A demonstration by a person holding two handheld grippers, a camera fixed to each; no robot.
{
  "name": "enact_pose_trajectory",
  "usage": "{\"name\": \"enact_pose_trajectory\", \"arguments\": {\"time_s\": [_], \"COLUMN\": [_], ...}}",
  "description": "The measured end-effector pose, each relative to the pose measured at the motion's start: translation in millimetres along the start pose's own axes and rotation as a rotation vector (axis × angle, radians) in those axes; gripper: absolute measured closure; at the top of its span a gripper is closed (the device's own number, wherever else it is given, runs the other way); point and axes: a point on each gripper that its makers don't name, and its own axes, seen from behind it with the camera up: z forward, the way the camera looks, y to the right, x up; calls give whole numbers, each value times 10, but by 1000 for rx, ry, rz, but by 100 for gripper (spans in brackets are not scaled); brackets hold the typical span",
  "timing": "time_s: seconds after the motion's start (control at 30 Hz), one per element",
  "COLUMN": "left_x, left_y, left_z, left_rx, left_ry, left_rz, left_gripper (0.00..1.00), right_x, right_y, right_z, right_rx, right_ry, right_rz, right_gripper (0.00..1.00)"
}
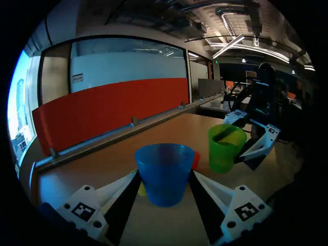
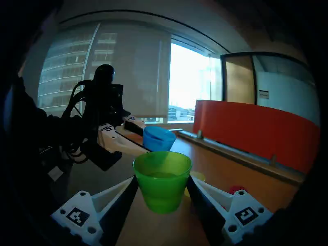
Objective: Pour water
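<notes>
Table (image 1: 172,129): wooden, red partition (image 1: 115,106) along far edge toward 10 o'clock.
Left gripper (image 1: 164,176): fingers narrowed onto blue cup (image 1: 164,164), upright; contents cannot tell.
Right gripper (image 2: 162,186): clamped on green cup (image 2: 162,176), upright, liquid apparently inside.
In left gripper view, green cup at 2 o'clock from blue cup, near, not touching.
Progress, as judged: both cups grasped, pour not begun. Left to do: bring rims together, tilt green cup over blue cup.

No text you can read here. The small white notice (image 1: 77,78) on the glass partition (image 1: 127,61) may carry print, but it's too blurred.
</notes>
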Motion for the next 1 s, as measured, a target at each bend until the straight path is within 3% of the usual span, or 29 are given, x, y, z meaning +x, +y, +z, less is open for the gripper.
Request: {"name": "enact_pose_trajectory", "arguments": {"time_s": [0.7,1.0], "left_x": [-529,-732], "left_y": [151,200], "left_z": [74,95], "left_rx": [-31,-47], "left_ry": [-138,-182], "left_rz": [63,66], "left_gripper": [20,19], "right_x": [-371,-537], "right_y": [-15,-62], "right_z": [-70,-78], "right_rx": [28,46], "right_ry": [-95,-140], "right_rz": [24,32], "right_gripper": [14,14]}}
